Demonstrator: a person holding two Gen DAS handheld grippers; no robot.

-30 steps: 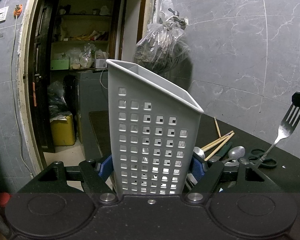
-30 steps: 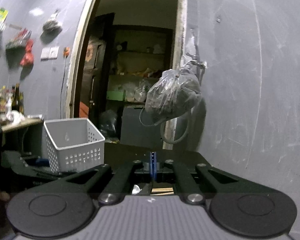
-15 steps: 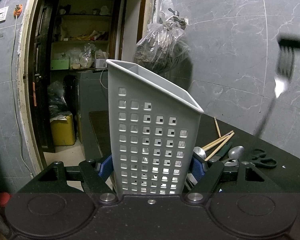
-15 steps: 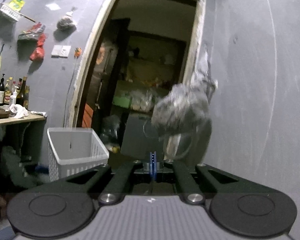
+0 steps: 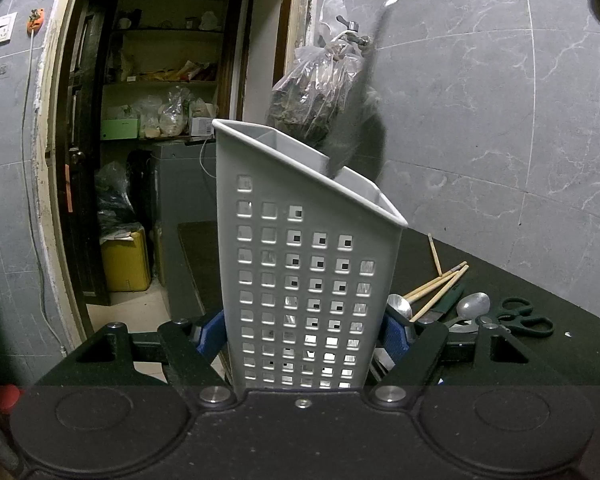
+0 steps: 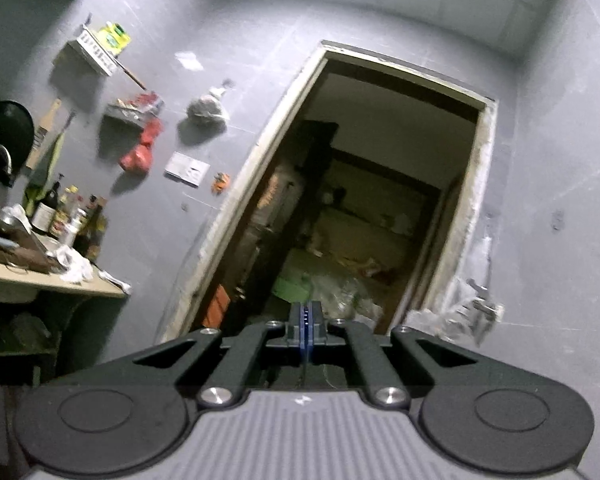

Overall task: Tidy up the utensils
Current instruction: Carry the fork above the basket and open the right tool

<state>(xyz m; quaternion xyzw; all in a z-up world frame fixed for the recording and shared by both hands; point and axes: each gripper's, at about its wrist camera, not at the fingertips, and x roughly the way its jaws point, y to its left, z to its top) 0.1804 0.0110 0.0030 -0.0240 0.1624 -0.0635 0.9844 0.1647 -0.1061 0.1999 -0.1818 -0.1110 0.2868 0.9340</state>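
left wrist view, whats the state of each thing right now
utensil caddy: upright, clamped in left hand-held gripper
fork: blurred, tines up, handle tip inside caddy
spoons: lying on counter
chopsticks: loose on counter
scissors: closed, flat on counter

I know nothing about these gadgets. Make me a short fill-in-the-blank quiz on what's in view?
1. The left gripper is shut on a perforated grey plastic ____.
2. A blurred metal fork points handle-down into its ____ top.
3. Green-handled scissors lie on the ____ countertop.
4. The right gripper pads are ____.

Missing: basket; open; black; shut
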